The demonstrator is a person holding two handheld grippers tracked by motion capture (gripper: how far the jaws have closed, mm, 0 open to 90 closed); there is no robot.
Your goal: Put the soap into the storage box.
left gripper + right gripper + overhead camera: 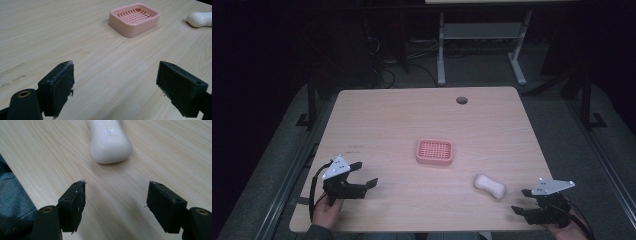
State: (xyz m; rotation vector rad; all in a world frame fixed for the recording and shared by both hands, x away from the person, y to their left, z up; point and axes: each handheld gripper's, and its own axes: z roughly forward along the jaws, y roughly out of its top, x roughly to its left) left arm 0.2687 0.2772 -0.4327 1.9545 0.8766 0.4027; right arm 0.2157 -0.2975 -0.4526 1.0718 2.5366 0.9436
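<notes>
The right gripper (116,202), jaws spread, faces the soap bar (490,185), lying just beside it (apparently wet). Risk: the bar squirts from a pinch. The left gripper (364,175) is spread, near the soap dish (435,152).

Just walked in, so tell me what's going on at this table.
A person sits at a light wooden table with a two-jaw gripper in each hand. The right gripper, jaws open and empty, points at a white, waisted bar of soap lying on the wood just ahead of it. The left gripper is open too, holding nothing. A pink plastic soap dish with a grid floor sits empty mid-table.
</notes>
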